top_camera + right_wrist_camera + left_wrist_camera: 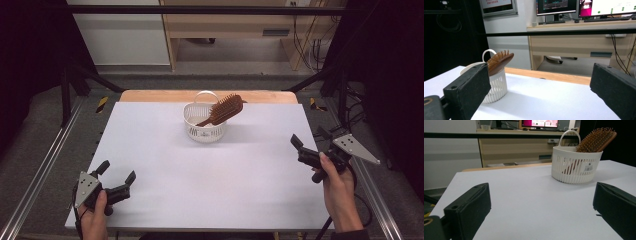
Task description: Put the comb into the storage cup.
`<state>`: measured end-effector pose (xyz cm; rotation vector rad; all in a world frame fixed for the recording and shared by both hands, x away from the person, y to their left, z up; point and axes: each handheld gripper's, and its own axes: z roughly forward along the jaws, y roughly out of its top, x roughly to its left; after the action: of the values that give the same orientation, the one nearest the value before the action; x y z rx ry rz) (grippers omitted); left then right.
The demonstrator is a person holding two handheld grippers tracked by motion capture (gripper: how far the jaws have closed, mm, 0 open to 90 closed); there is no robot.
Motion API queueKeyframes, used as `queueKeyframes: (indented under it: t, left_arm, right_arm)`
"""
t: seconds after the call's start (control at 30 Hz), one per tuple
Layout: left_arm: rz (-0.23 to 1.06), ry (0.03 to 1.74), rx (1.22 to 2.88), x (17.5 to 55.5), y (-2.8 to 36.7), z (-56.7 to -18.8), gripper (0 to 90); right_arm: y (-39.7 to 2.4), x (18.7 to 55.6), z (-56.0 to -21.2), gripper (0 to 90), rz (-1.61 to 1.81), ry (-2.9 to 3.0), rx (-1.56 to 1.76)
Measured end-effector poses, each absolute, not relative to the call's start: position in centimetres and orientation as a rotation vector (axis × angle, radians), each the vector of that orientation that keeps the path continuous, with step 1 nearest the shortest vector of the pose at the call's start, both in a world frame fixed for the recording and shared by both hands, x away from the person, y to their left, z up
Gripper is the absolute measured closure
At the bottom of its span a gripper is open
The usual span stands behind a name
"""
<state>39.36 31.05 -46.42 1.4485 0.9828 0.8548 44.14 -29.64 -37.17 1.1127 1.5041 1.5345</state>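
Observation:
A white slotted basket (205,131) (574,170) (497,87) with a loop handle stands at the back middle of the white table (200,170). A brown wooden hairbrush (225,110) (596,139) (499,61) leans in it, bristle head sticking out over the right rim. My left gripper (116,172) (541,207) rests at the table's front left corner, open, nothing between its jaws. My right gripper (309,140) (539,92) is held at the right edge, open and empty, with the basket past its left jaw.
A wooden board (150,95) edges the table's far side. Metal rails (45,165) run along both sides, black frame bars (200,10) cross overhead. A wooden desk (579,42) with monitors stands beyond the table.

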Motion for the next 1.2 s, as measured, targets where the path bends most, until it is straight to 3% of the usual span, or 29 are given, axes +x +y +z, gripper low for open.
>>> queueKeyframes:
  t: [0.63,1.2]
  left_arm:
    - [0.829,0.959,1.441,38.2,31.7,-46.4,1.5]
    - [0.822,0.931,1.449,38.4,31.4,-46.5,1.5]
  right_arm:
    - [-30.3,42.2,-41.4,3.1,1.499,1.567,1.106]
    - [-28.5,41.5,-44.3,3.3,1.498,1.651,1.059]
